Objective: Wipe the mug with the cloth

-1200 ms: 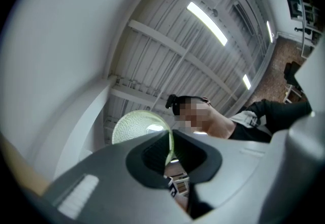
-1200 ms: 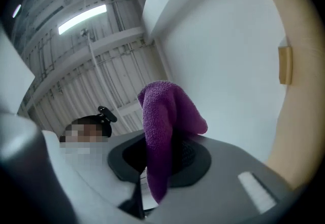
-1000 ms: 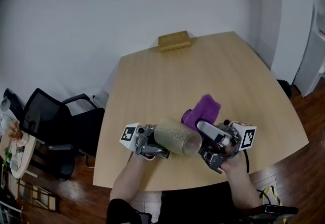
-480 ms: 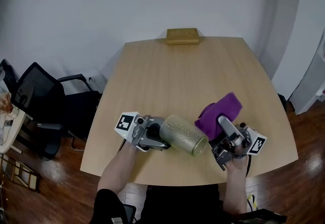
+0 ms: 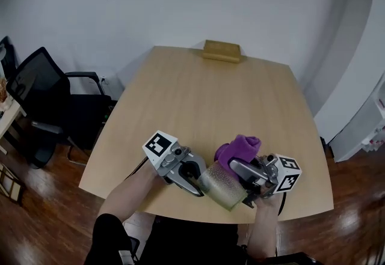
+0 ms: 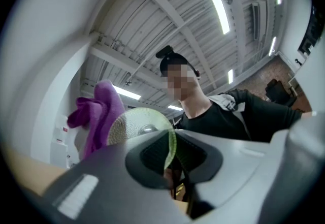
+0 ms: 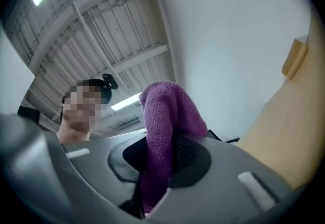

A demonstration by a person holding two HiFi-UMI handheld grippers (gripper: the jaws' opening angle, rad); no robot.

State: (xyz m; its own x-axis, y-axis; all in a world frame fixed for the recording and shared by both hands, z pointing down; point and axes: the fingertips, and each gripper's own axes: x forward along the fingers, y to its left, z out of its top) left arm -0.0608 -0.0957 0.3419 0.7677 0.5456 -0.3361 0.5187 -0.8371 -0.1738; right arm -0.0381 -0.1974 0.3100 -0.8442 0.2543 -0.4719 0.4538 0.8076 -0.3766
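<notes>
The mug (image 5: 224, 187), one of pale green dimpled glass, lies sideways in the air just past the left gripper's (image 5: 201, 181) tips, above the near edge of the one wooden table (image 5: 204, 101). Only the left gripper view shows its thin wall pinched between jaws that have just been easing apart. The right gripper (image 5: 236, 166) clamps the one purple cloth (image 5: 239, 148), bunched just beside the mug. One wooden block (image 5: 221, 51) lies far beyond both grippers.
</notes>
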